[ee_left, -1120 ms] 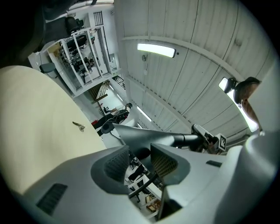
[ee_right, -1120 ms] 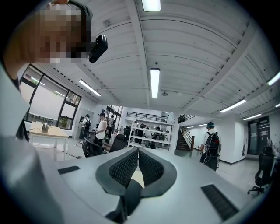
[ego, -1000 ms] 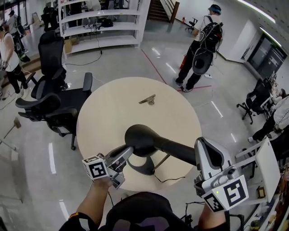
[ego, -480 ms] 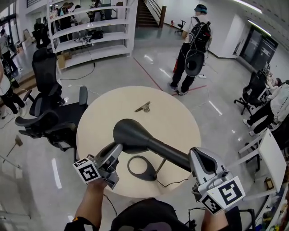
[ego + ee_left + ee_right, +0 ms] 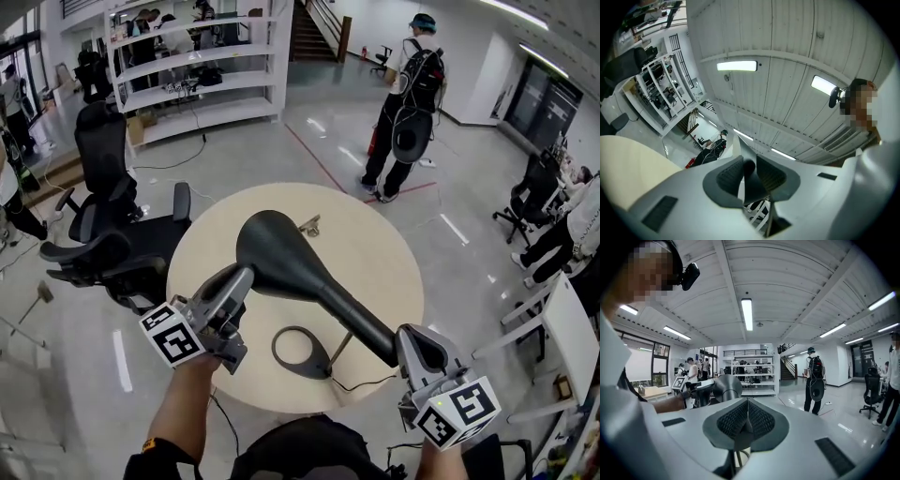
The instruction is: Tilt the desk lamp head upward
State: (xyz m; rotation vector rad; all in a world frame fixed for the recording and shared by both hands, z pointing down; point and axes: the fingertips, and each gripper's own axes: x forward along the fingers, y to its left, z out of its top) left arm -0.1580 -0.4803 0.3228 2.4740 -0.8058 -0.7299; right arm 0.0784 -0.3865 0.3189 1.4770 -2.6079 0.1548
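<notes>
Jaws of our left gripper (image 5: 240, 278), just closing, pinch the rim of the head (image 5: 274, 246); our right gripper (image 5: 409, 341) clamps the lamp arm (image 5: 345, 311)

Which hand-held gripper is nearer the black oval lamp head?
Left. The left hand-held gripper, jaws just closing, pinches the black oval lamp head at its rim; the right hand-held gripper grips the black lamp arm lower down.

I see glossy grey floor (image 5: 323, 155), white shelf unit (image 5: 202, 58), blk office chairs (image 5: 105, 150), stairs (image 5: 319, 23), ceiling strip lights (image 5: 746, 314).
</notes>
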